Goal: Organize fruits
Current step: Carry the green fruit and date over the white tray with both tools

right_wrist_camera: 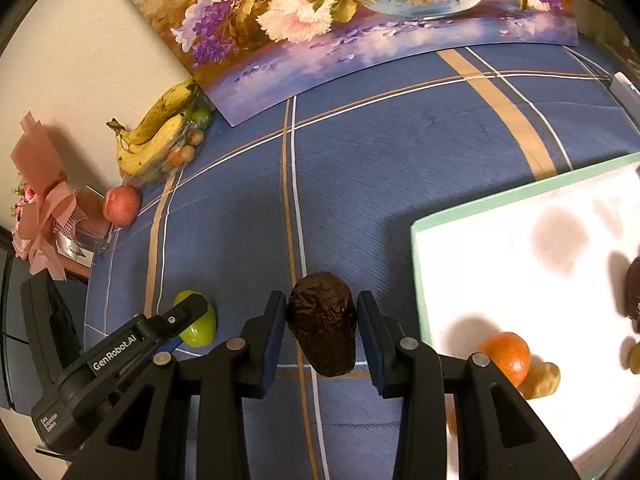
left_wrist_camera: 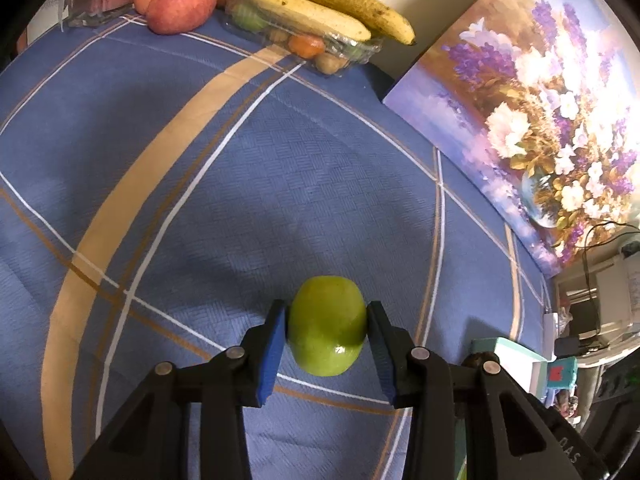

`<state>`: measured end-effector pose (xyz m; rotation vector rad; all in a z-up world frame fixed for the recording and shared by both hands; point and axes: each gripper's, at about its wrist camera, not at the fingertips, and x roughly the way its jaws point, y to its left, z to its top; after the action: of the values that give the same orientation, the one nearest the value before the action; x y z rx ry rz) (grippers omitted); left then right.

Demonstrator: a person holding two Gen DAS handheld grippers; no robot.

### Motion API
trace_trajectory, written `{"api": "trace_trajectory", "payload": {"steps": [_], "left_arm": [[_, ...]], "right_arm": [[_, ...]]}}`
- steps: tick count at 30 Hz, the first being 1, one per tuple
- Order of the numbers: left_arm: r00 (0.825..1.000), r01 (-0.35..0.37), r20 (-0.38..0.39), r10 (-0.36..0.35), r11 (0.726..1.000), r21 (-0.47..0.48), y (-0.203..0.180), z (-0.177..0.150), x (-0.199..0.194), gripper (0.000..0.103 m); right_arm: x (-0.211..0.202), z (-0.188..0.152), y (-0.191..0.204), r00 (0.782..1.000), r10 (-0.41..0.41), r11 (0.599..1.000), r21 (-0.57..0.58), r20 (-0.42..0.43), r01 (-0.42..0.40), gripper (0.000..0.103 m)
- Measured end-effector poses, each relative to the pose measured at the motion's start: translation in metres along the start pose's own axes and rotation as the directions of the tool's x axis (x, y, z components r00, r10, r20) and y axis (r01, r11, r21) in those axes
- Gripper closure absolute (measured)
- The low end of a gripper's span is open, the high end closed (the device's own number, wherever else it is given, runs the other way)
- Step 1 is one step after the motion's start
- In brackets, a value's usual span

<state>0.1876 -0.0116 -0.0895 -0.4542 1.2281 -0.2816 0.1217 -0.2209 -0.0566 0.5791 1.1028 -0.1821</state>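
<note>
Green, smooth, firm apple (left_wrist_camera: 326, 326) pinched across its middle by left hand-held gripper (left_wrist_camera: 326, 336); right hand-held gripper (right_wrist_camera: 322, 332) clasps a softer-looking, wrinkled dark avocado (right_wrist_camera: 322, 322) midway.

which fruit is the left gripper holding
The green apple, pinched between the left gripper fingers. The red apples sit far off by the bananas.
</note>
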Motion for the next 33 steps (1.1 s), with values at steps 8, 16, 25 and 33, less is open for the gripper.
{"api": "trace_trajectory", "payload": {"steps": [8, 16, 25, 33], "left_arm": [[0.998, 0.027, 0.053, -0.029, 0.999, 0.036, -0.018, -0.008, -0.036, 0.060], [0.993, 0.060, 0.096, -0.065, 0.997, 0.053, -0.027, -0.018, -0.064, 0.060], [0.987, 0.077, 0.135, -0.091, 0.992, 0.104, -0.045, -0.036, -0.090, 0.060], [0.983, 0.093, 0.141, -0.116, 0.983, 0.157, -0.065, -0.053, -0.105, 0.060]], "right_arm": [[-0.020, -0.007, -0.006, 1.000, 0.000, 1.000, -0.004, 0.018, 0.000, 0.065], [-0.044, -0.017, -0.013, 0.997, -0.045, 0.998, -0.049, 0.056, 0.048, 0.065], [-0.078, -0.027, -0.019, 0.991, -0.075, 0.993, -0.086, 0.114, 0.085, 0.065], [-0.108, -0.043, -0.032, 0.979, -0.112, 0.985, -0.109, 0.169, 0.131, 0.065]]}}
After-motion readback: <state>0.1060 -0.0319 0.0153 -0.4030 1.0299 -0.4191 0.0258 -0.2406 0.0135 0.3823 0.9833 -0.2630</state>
